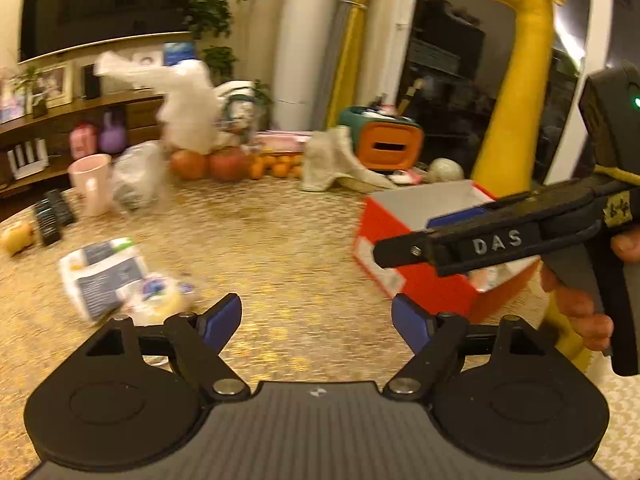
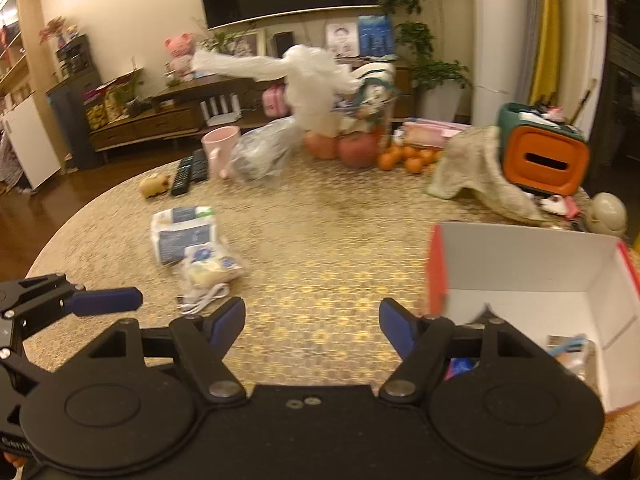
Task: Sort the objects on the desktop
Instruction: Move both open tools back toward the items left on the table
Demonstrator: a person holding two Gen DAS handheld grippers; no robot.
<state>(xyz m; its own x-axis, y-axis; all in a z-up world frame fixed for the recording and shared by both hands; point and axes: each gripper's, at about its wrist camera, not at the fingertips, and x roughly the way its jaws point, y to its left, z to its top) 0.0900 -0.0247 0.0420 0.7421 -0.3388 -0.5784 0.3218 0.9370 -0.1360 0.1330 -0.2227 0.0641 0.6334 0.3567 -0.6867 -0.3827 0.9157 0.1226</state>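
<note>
Two grippers: both empty and carried above the tabletop, a round top with a gold-patterned cover.
Left gripper: blue-padded fingers stand well apart with nothing between them; bare tabletop shows through the gap.
Right gripper: fingers likewise spread wide and holding nothing. In the left wrist view its body crosses the right side of the frame, gripped by a hand.
Loose items: a tissue pack lies left of centre in the right wrist view, a clear snack bag touches its lower edge, and a white cable is coiled just below that.
Sorting box: a red cardboard box with a white inside sits at the lower right of the right wrist view, open at the top, with a few small items already at its bottom.
Step in hand: seemingly a reach from the box toward the loose pile, though the blur makes this a judgement.
Doing it well: take one item at a time; the cable looks easiest for the left gripper, which is nearer. Bring the fingers down astride it and close across the bundle, not along it.
Tissue pack direction: long axis runs from upper left to lower right of the frame.
Cable direction: its bundle lies slanted, lower left to upper right.
Risk: the snack bag is slippery film and may drag its neighbours.
</note>
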